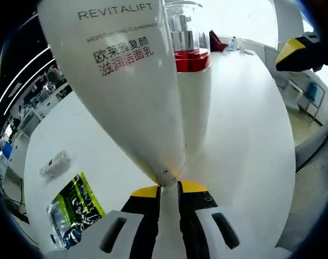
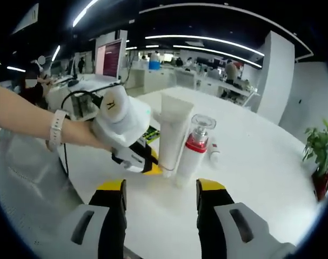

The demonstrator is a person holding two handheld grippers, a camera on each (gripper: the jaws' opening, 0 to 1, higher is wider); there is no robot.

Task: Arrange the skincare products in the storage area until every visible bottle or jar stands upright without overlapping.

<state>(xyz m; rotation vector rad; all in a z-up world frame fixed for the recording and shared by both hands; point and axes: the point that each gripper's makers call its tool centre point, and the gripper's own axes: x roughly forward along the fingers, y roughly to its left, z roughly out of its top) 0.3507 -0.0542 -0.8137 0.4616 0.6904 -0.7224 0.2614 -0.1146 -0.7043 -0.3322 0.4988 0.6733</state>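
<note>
Clamping the crimped end of the white cleanser tube (image 1: 126, 81), your left hand-held gripper (image 1: 169, 190) has its yellow-tipped jaws closed tight on the seam, and the tube's long axis runs straight away from the jaws. In the right gripper view that same tube (image 2: 172, 132) stands near vertical on the table (image 2: 261, 178), crimp down, with the left hand-held gripper (image 2: 147, 162) pinching it at the base from the side. Just beside it, touching or nearly so, stands the red-collared pump bottle (image 2: 192, 151), upright under a clear cap. Your right hand-held gripper (image 2: 159, 189) hangs with its jaws spread and nothing between them, pointed at the pair and a little short of them. So the left one is the nearer, already on the tube. A green packet (image 1: 77, 210) and a small white item (image 1: 57, 163) lie flat on the table to one side. Beyond is an open office with desks, monitors and a potted plant (image 2: 319, 151).
</note>
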